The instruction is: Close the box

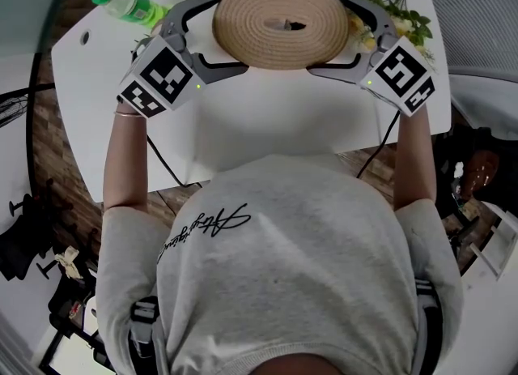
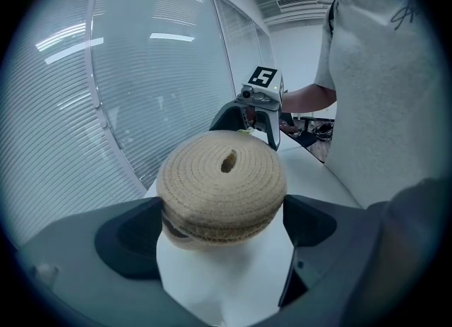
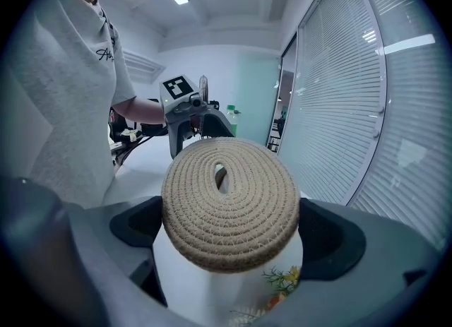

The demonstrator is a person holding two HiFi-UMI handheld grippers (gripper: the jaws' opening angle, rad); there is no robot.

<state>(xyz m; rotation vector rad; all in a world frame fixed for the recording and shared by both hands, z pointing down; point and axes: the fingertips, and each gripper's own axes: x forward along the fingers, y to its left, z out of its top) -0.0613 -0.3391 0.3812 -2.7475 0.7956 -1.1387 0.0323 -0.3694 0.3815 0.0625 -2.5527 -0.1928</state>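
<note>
sitting near the far edge of the white table (image 1: 243,122), the round woven box (image 2: 212,232) is wearing its coiled rope lid (image 1: 279,17), with the slot in the lid's middle facing up. in the left gripper view a dark gap is showing under the lid's rim at 9 o'clock, so the lid is lying slightly tilted and not fully down on that side.

the left gripper (image 1: 232,31) is coming in from 9 o'clock of the lid and the right gripper (image 1: 324,31) from 3 o'clock. each one is holding its jaws spread wide, with the lid's rim filling the gap between them. both gripper views are showing the pads touching the rim on both sides (how hard they are pressing is not clear).

a green bottle (image 1: 129,6) is lying on the table at 10 o'clock of the box, well apart from it. a sprig of flowers (image 1: 401,21) is lying at 3 o'clock, just beyond the right gripper's jaws. the person's forearms are reaching straight out over the table towards 12 o'clock.
</note>
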